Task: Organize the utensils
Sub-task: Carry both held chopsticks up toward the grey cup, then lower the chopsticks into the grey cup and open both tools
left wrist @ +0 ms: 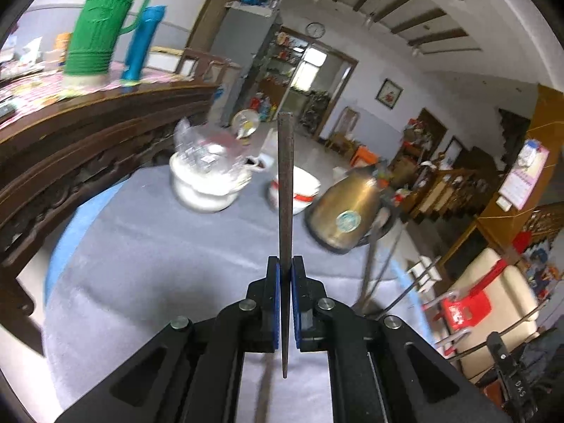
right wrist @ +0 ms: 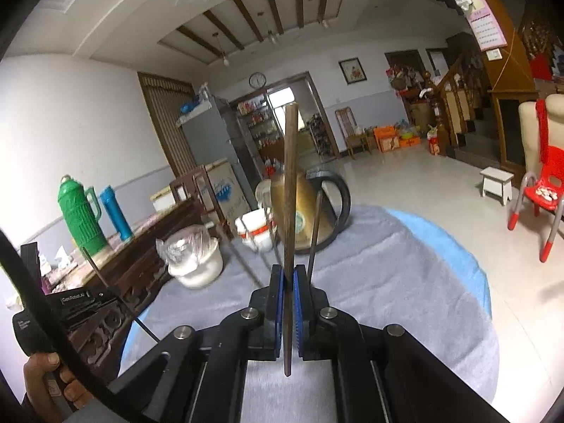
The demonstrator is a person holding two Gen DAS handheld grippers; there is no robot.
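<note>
While each gripper is raised above the grey-clothed worktop (left wrist: 148, 246), it carries one thin, dull grey-brown utensil seen edge-on, a flat tapering strip with a squared far end and a pointed near end; what kind of utensil cannot be told. Left gripper (left wrist: 285, 268): jaws clenched on the left utensil (left wrist: 284, 183), the blue pads pressing its two flat sides; the strip stands upright in the frame, extending far beyond the fingertips toward the room and back between the fingers toward the camera. Right gripper (right wrist: 288, 275): jaws likewise clamped on the right utensil (right wrist: 289, 190), held the same way, its far end crossing in front of the brass-coloured kettle (right wrist: 310, 211). Further thin dark rods (right wrist: 315, 232) rise beside the right gripper's jaws, blurred. On the worktop beyond stand a white pot under a plastic bag (left wrist: 208, 176), a white container with a red band (left wrist: 299, 190) and the kettle. A green flask (left wrist: 105, 21) and blue flask (left wrist: 144, 42) stand on the wooden sideboard (left wrist: 88, 134).
</note>
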